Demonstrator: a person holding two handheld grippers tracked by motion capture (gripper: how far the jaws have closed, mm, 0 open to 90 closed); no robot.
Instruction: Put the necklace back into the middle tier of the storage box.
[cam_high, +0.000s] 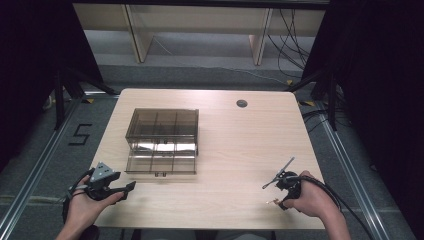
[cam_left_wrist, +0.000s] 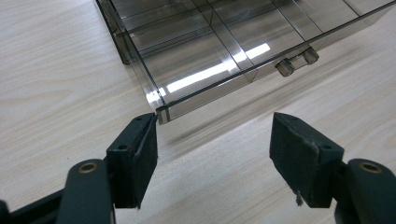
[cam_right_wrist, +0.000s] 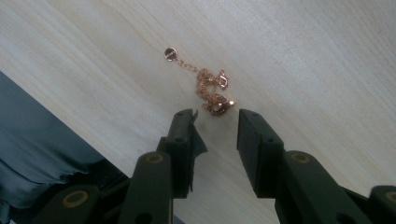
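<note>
Wood table (cam_high: 225, 150): right tool (cam_right_wrist: 215, 122) open over gold chain (cam_right_wrist: 210, 88), no legible txt.

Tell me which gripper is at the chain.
The right gripper: its open jaws sit just short of the rose-gold chain, while the left gripper faces the clear box.

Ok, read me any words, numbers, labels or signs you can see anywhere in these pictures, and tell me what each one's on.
"5": a black marking on the grey floor, left of the table.
The small round tag on the gold chain: any engraving is too small to read.
No text shows on the clear organizer box, the left gripper or the right gripper.
</note>
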